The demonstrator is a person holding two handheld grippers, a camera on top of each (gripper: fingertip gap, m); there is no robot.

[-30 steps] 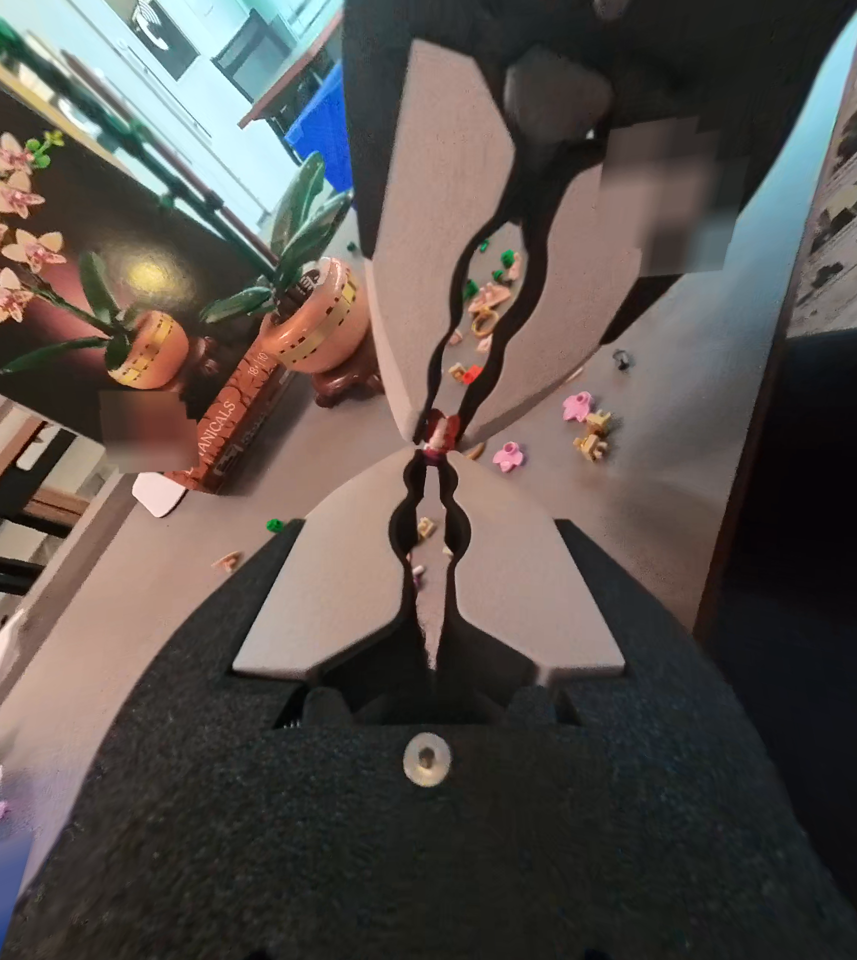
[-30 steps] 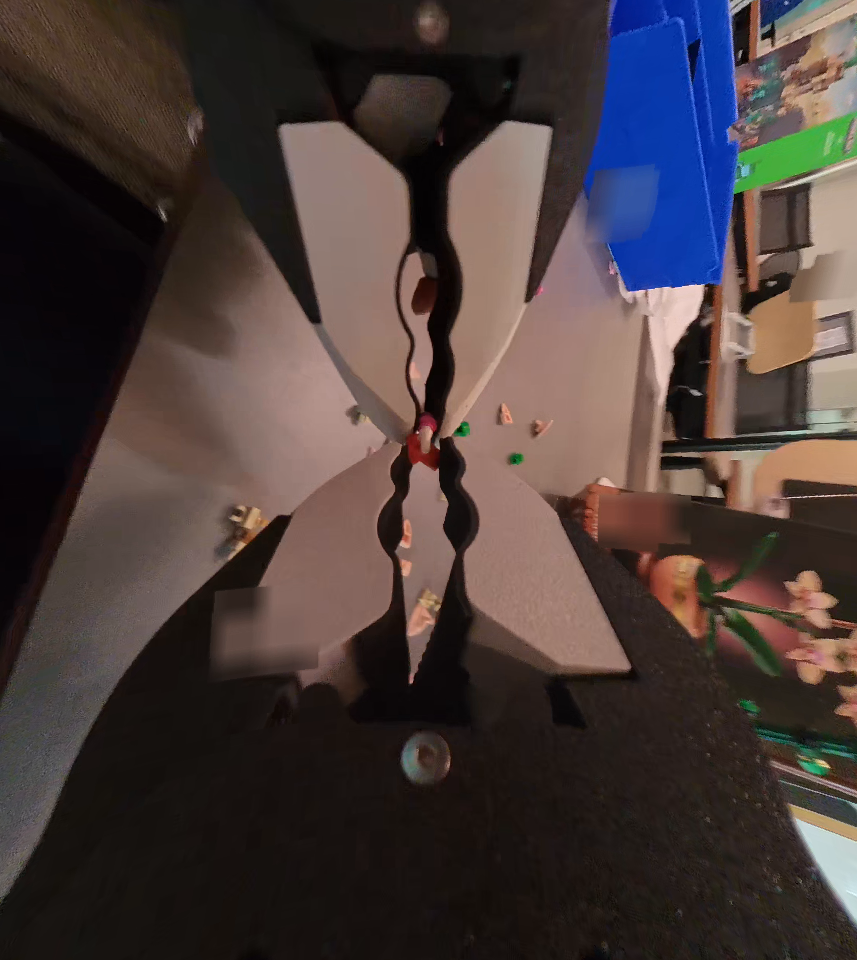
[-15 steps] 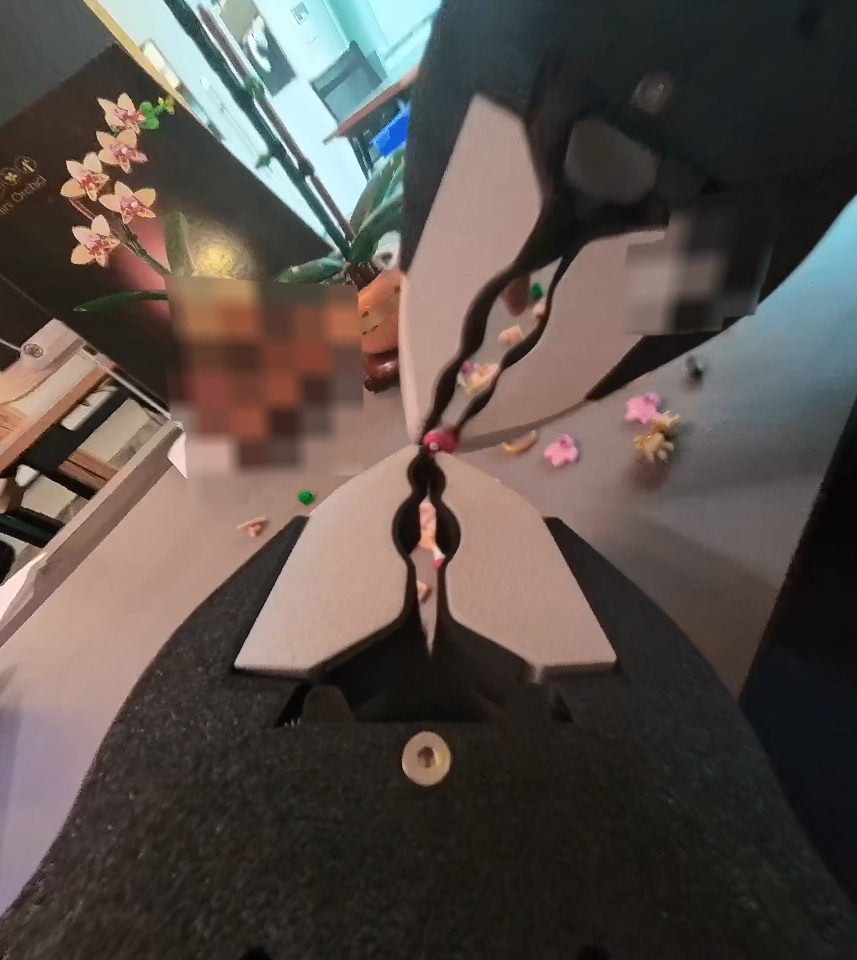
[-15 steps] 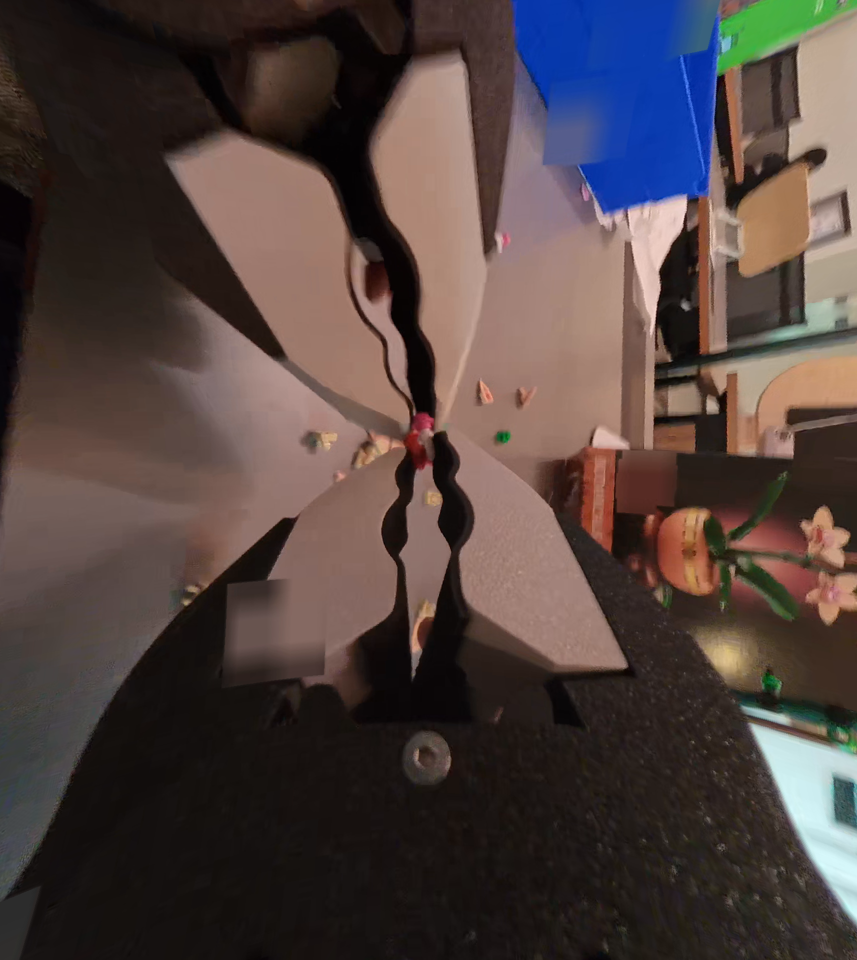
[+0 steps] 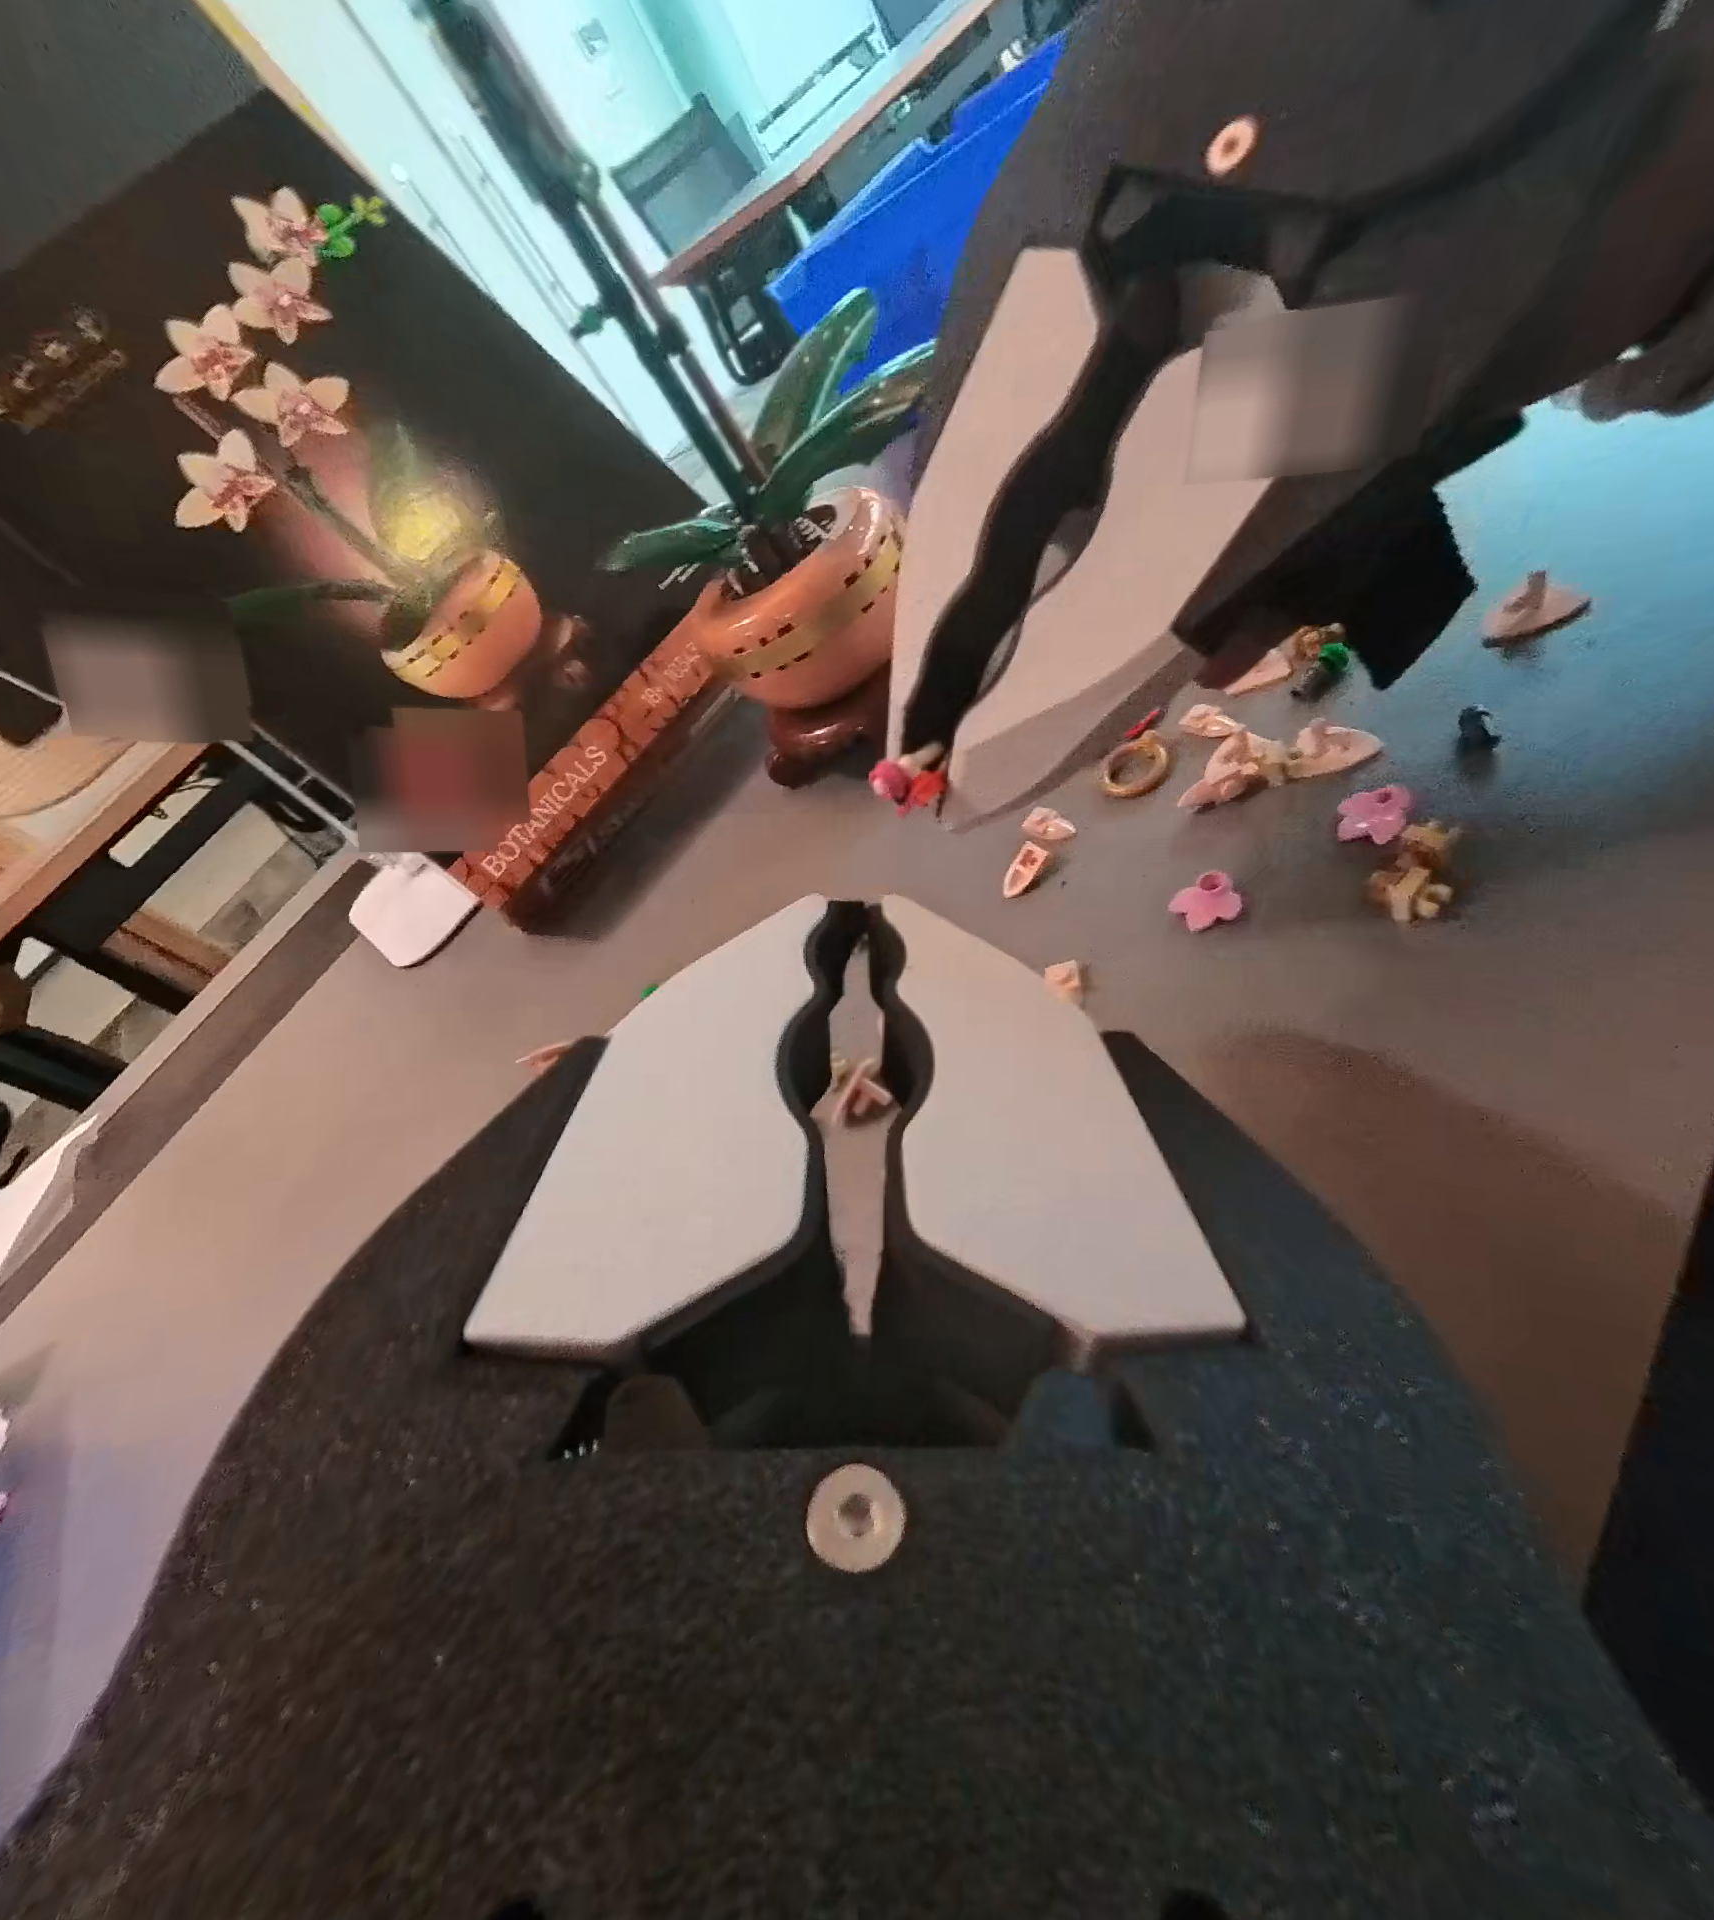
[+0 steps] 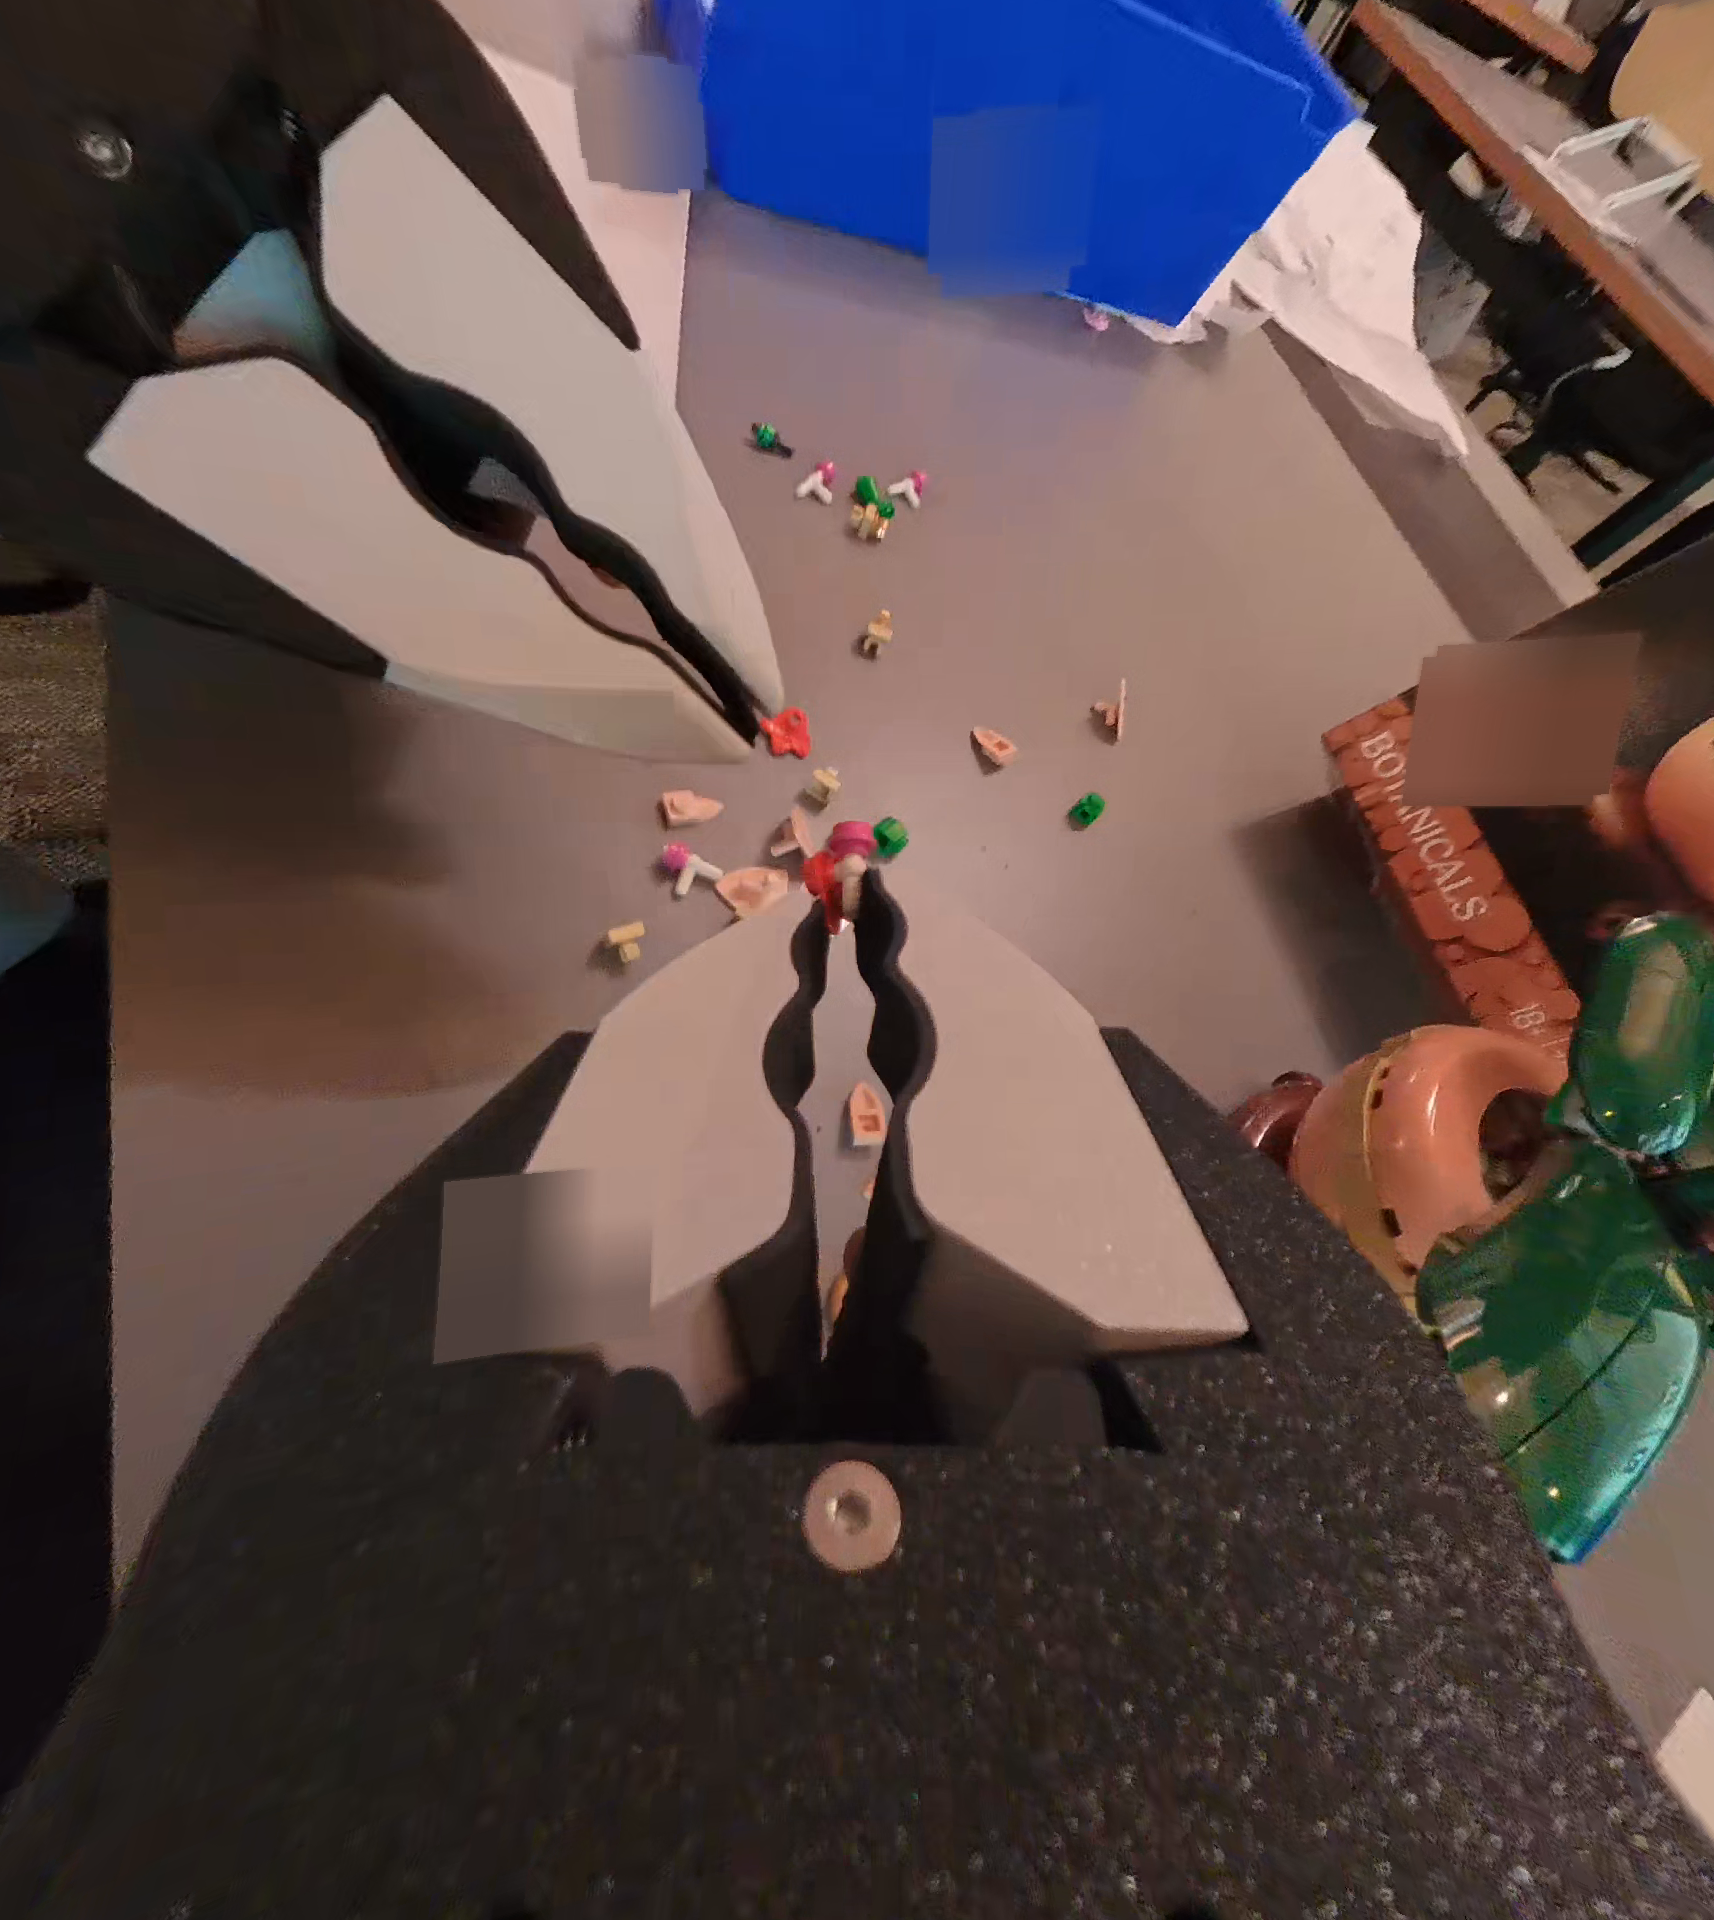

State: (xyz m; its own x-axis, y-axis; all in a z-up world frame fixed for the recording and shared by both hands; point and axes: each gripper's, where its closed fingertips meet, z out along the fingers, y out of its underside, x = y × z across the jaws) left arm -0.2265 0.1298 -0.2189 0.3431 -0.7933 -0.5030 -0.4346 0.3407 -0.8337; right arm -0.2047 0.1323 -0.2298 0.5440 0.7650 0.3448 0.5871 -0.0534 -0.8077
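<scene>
My left gripper [image 5: 853, 909] is shut, above the grey table [image 5: 1352, 1091]. In the right wrist view it [image 6: 757, 725] shows at the upper left with a small red piece [image 6: 786, 731] at its tips. In its own view the tips look dark and the piece does not show. My right gripper [image 6: 848, 896] is shut on a small red, pink and white flower part [image 6: 840, 864]. It also shows in the left wrist view [image 5: 926, 792], holding that part [image 5: 903, 779] just in front of the orchid model's pot [image 5: 817, 623]. The two grippers are a short gap apart.
Several loose pieces lie on the table: pink flowers [image 5: 1208, 902], a gold ring [image 5: 1133, 769], tan petals [image 6: 754, 888], green studs [image 6: 1085, 808]. The printed orchid box [image 5: 209, 436] stands by the pot [image 6: 1404, 1143]. A blue bin [image 6: 988, 135] and white paper [image 6: 1331, 281] are behind.
The grippers met tip to tip at the small piece before. Now they have drawn apart, the right one keeping the red, pink and white part, and both views have swung.
</scene>
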